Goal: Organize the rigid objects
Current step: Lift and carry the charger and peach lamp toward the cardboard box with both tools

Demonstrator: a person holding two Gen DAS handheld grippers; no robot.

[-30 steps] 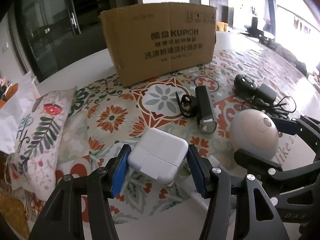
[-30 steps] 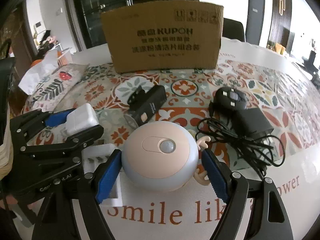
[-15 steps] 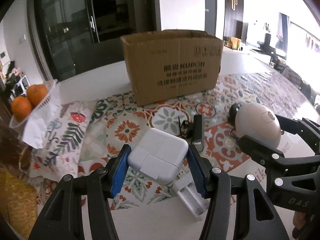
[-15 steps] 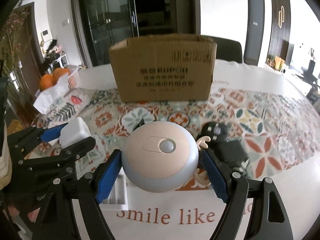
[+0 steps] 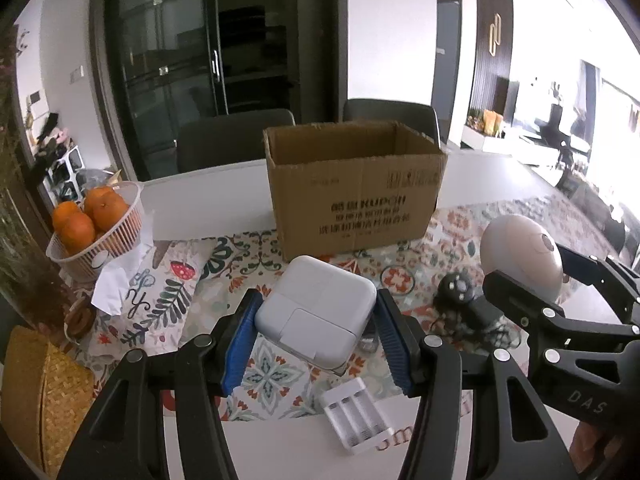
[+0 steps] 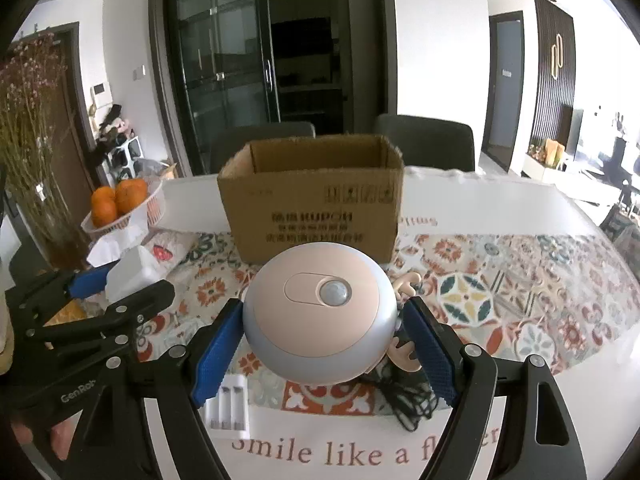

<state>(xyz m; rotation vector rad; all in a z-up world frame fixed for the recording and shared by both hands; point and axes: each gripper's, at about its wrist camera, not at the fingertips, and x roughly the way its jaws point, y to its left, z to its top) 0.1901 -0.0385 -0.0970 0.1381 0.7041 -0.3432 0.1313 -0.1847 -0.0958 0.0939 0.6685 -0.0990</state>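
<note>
left gripper (image 5: 316, 336): my blue-padded fingers (image 5: 240, 344) are closed onto the white square plastic power adapter (image 5: 316, 312), pads pressing both its side faces; it is lifted clear of the worktop.
right gripper (image 6: 324, 344): blue-padded fingers (image 6: 430, 350) clamped on the round pink-and-grey dome-shaped sensor light (image 6: 320, 316), pads on its two sides; also held in the air.
target: open brown cardboard box (image 5: 352, 188) with printed lettering, flaps up, standing on the patterned tile-print cloth (image 5: 272, 376) at the far side of the worktop (image 5: 280, 452).
key relation: box lies straight ahead of both pairs of fingers and beyond them; its long axis runs left-right across my view. The opening faces up, and from both wrist views I see just over the near wall onto the inside of the back wall.
nearer hand: cannot tell; both look about equally short of the box. Adapter lines up with the box's left half, light with its middle.
step, my guess: carrying both items toward the box; neither is over the opening yet.
next move needs: more forward reach, enough height to clear the near wall, then release.
left on worktop: white plastic battery charger (image 5: 356, 416) near the front edge; black device with tangled black cable (image 5: 464, 300) to the right.
risk: rounded light might slip between flat pads.
</note>
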